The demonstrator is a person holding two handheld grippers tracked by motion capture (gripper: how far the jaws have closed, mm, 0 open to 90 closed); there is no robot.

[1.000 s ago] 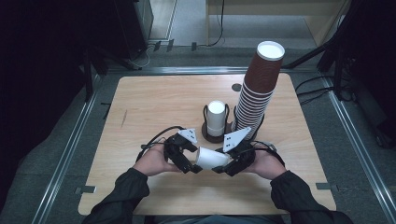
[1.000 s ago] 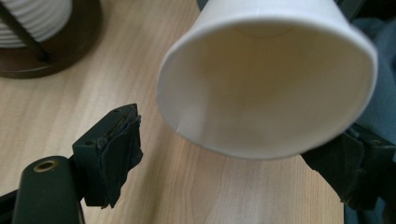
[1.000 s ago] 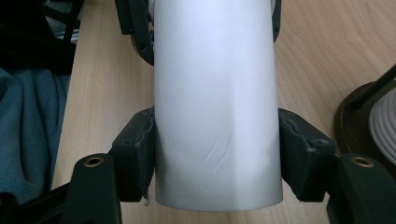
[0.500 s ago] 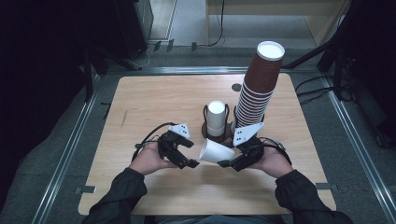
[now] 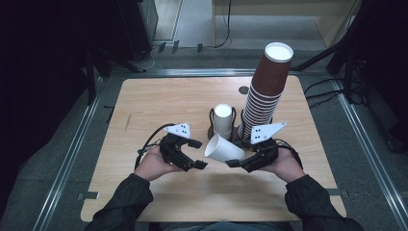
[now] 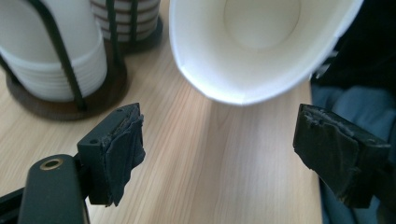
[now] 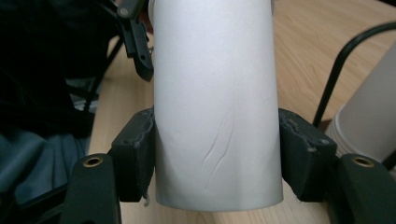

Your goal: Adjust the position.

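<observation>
Right gripper point(image 5: 235, 163): jaws clamped on the lower body of a white paper cup point(image 5: 223, 149), one pad on each flank; in the right gripper view the cup point(image 7: 217, 102) stood between the pads with a faint crease in its wall. Cup lay tilted above the table, mouth toward the person's left, off the wood.

Left gripper point(image 5: 199, 154): jaws apart with nothing between them, having just been closing a little; in the left gripper view the open mouth of the cup point(image 6: 261, 46) hung just beyond the two pads, not touching either.

Step judged: a single white cup separated and ready to be placed. To do it well, grip needed to stay light, since the wall already showed a crease; the cup was best turned to match the white stack and lowered straight between the wires, with the left gripper kept clear of the rim.

Surroundings:
- Short stack of white cups point(image 5: 223, 120) in a black wire holder point(image 5: 211, 120), just behind the held cup.
- Tall stack of brown cups point(image 5: 265, 94), leaning, close behind the right gripper; judged liable to topple if nudged.
- Wooden table point(image 5: 159, 101), bare near the front edge.
- Dark sleeves point(image 5: 120, 207) at the bottom.
</observation>
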